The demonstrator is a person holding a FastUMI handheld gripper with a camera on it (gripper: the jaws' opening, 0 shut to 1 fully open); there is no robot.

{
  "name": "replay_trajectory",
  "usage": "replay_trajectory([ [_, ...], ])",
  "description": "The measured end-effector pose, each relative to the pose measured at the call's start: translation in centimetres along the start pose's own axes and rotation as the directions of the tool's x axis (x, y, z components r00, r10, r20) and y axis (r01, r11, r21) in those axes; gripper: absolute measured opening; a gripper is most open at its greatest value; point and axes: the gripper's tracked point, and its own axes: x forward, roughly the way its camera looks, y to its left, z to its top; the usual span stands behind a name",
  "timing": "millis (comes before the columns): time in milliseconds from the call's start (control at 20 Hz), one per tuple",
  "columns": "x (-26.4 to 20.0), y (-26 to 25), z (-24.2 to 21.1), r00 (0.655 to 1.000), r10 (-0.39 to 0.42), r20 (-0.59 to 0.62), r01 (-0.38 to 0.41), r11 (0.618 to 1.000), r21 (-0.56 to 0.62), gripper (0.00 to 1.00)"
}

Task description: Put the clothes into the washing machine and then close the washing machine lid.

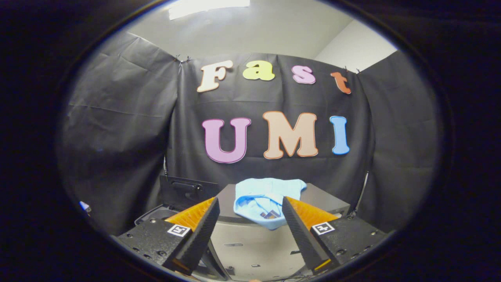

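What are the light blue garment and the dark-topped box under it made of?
Light blue crumpled garment: soft woven cloth, matte; it folds and droops over the edge. Dark-topped box: rigid, probably plastic or painted metal, smooth flat faces with a faint sheen. Hand-held gripper is open, fingers either side of the garment, not touching.

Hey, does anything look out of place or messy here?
Yes: a light blue garment lies crumpled on the dark top of a box-like unit, one edge drooping over its front. The hand-held gripper is open, fingers either side, not touching it.
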Motion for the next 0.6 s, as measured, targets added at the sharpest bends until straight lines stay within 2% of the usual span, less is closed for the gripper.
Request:
replay_trajectory([
  [300, 11.3, -2.6, -0.7, 0.982, -0.043, -0.186, 0.033, 0.998, -0.057, 0.98],
  [450, 15.6, -2.9, -2.5, 0.949, -0.058, -0.309, 0.030, 0.995, -0.094, 0.98],
  [600, 19.5, -3.7, -4.8, 0.904, -0.066, -0.423, 0.042, 0.997, -0.067, 0.98],
])
